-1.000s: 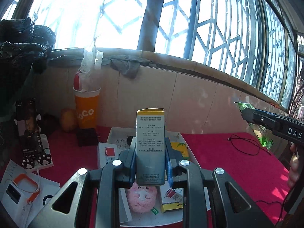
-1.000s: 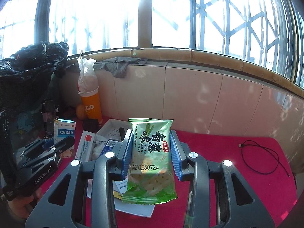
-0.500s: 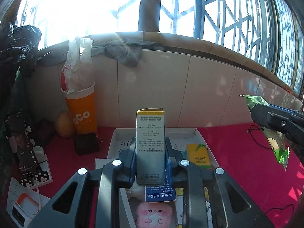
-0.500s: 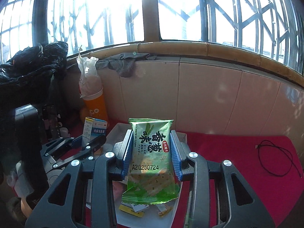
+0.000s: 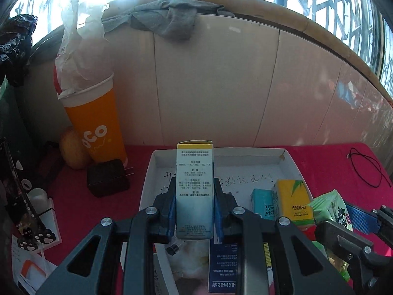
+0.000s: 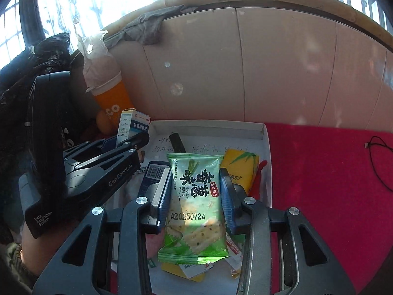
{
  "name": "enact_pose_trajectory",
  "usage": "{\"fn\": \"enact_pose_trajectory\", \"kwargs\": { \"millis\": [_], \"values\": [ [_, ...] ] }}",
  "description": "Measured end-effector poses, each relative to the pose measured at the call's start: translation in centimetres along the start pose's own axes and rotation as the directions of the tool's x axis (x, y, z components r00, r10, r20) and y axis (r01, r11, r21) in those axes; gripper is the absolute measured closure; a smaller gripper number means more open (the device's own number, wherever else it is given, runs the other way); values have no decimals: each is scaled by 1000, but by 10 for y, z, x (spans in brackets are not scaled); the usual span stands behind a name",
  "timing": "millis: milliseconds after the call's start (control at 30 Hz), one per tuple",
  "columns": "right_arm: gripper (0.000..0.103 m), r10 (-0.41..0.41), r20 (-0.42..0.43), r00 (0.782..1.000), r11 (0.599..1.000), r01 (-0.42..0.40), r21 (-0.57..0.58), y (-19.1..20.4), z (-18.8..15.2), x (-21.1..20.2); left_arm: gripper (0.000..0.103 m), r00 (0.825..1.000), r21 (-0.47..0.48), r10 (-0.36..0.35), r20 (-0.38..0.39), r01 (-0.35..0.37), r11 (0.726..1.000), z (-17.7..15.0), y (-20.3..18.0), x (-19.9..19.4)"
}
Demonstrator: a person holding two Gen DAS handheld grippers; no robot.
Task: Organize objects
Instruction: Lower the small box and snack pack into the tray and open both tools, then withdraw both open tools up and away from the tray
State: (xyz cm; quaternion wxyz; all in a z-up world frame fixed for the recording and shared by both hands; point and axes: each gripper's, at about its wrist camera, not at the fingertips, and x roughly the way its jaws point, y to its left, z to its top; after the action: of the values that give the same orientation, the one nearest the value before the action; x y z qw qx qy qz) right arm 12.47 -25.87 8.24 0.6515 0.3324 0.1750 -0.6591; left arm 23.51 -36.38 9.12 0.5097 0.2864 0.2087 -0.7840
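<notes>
Over the tray, the left gripper clamps a box, the right gripper a cracker pack; next, lower and release both.

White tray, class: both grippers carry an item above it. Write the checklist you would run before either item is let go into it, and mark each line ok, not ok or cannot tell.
1. Left gripper clamps the medicine box: ok.
2. Right gripper clamps the green cracker packet: ok.
3. Both items are over the white tray: ok.
4. Bare tray floor lies ahead of the box: ok.
5. Spot under the packet is bare: not ok, the yellow carton and papers lie there.
6. Height above the tray floor: cannot tell.
</notes>
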Motion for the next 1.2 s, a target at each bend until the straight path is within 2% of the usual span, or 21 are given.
{"fn": "enact_pose_trajectory", "kwargs": {
  "millis": [233,433,467,500,533,567,600,633,800,967,1100,1200],
  "values": [
    [66,-16,-25,1000,1000,16,16,-4,-4,19,78,997,-34,7,-82,-9,999,0,-1,31],
    [66,-39,-31,999,999,40,14,-3,-8,33,76,995,-59,-4,-100,-2,998,-4,-1,38],
    [64,-42,-25,999,999,42,6,-2,-8,32,71,995,-63,-5,-100,-1,998,-3,-1,37],
    [61,-47,-19,999,999,47,-4,-1,-9,31,50,996,-67,2,-90,-8,998,-3,-1,34],
    [50,-53,-10,999,999,53,-11,0,-10,29,18,997,-69,10,-71,-15,998,-1,-2,30],
    [31,-58,1,998,998,58,-14,1,-10,26,7,999,-69,12,-45,-15,997,0,-3,25],
    [24,-64,15,998,998,64,-15,1,-11,23,0,1000,-66,17,-12,-17,998,1,-4,18],
    [21,-70,30,997,997,70,-18,1,-11,19,0,1000,-61,23,16,-22,998,3,-6,11],
    [21,-80,75,994,995,84,-46,7,-16,1,0,993,-43,46,113,-42,998,7,-16,-18],
    [21,-91,79,993,993,96,-64,10,-25,-7,0,989,-57,42,143,-34,998,1,-16,-41],
    [19,-102,94,990,992,108,-66,5,-36,-19,0,978,-141,40,205,-11,990,-21,-5,-77],
    [11,-128,109,986,990,134,-52,-3,-44,-29,0,973,-178,56,222,-16,984,-40,-4,-95]
  ]
}}
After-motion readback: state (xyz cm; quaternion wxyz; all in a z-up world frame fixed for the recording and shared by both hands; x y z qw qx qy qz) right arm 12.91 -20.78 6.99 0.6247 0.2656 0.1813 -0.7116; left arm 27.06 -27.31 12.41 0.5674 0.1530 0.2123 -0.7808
